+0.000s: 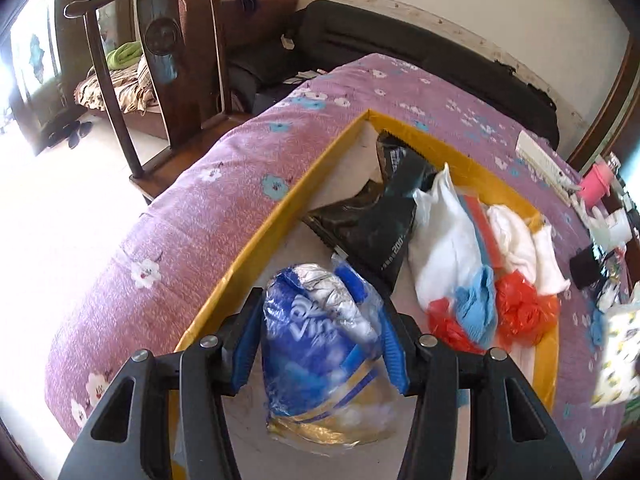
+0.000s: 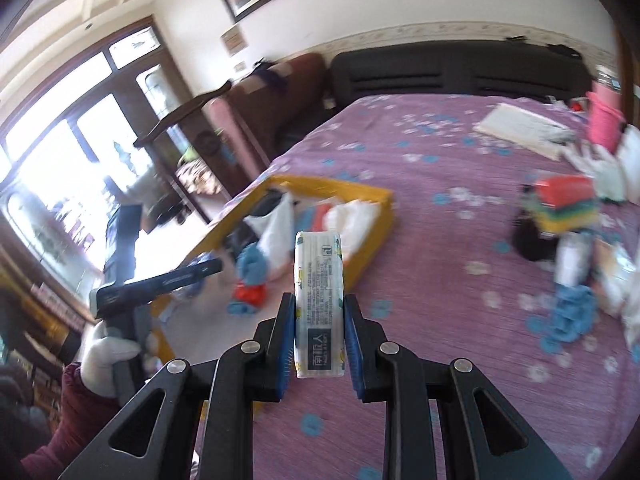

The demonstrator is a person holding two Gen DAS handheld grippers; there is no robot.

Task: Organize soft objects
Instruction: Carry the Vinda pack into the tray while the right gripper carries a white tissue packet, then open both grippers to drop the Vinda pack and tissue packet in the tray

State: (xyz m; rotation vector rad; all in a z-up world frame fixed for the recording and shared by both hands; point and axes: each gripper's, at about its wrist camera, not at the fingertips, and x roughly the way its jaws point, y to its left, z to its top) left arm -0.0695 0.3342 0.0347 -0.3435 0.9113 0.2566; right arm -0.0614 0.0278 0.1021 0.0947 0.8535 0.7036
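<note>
While the left hand-held gripper (image 1: 320, 340) loosely straddles the blue bag (image 1: 320, 344) over the yellow tray (image 1: 256, 236), the right hand-held gripper (image 2: 319, 344), clamped on the tissue pack (image 2: 319, 304), should reach the tray before letting go.

A blue tissue bag (image 1: 320, 344) lies in the yellow tray (image 1: 280, 216) (crumpled); the white tissue pack (image 2: 319, 300) stands upright.

Glossy crinkled plastic pack (image 1: 320, 344), matt cloth bedspread (image 1: 168, 248), shiny yellow-taped tray (image 1: 280, 216).
</note>
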